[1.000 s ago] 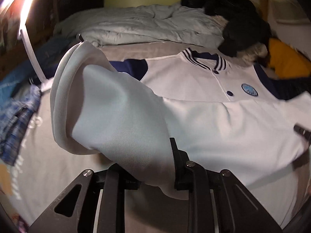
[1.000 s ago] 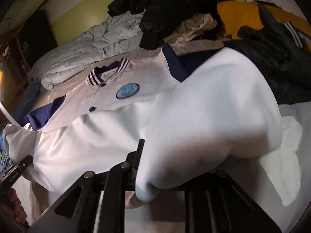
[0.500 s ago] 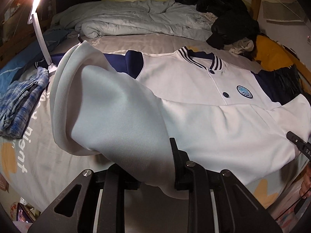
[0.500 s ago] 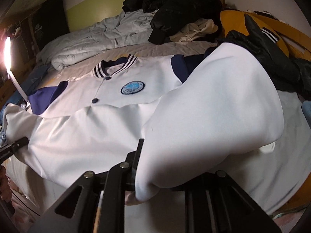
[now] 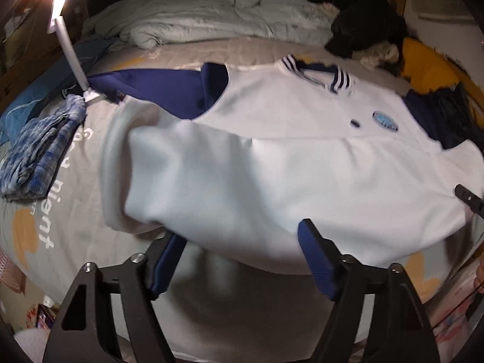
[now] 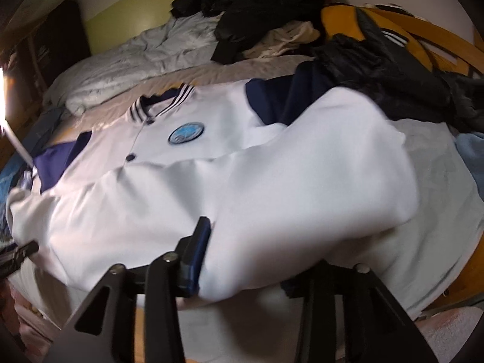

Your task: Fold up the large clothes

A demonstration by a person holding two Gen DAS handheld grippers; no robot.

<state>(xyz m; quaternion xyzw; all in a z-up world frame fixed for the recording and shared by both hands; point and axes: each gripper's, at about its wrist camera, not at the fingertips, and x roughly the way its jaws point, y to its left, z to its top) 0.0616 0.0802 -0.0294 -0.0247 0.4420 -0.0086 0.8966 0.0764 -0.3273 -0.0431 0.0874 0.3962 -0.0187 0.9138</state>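
Observation:
A white varsity jacket (image 5: 302,166) with navy shoulders, a striped collar and a round blue badge lies face up across the bed; it also fills the right wrist view (image 6: 181,187). Both white sleeves are folded in over its lower front. My left gripper (image 5: 242,242) is opening; its blue pads (image 5: 314,257) stand wide apart, with the left sleeve's fold slack between them. My right gripper (image 6: 251,257) is opening too. Its left pad (image 6: 196,251) sits at the right sleeve's edge, and cloth hides the other finger.
The grey printed bedsheet (image 5: 75,211) shows at the near left. A crumpled grey duvet (image 5: 211,15) and black clothes (image 5: 357,9) lie at the bed's far side. A yellow garment (image 5: 429,69) lies at the right. A blue plaid cloth (image 5: 39,151) and a white lamp arm (image 5: 71,51) are at the left.
Both pairs of jaws have spread apart. The sleeve folds they pinched now sag loose over the jacket. Both views have shifted a little across the bed.

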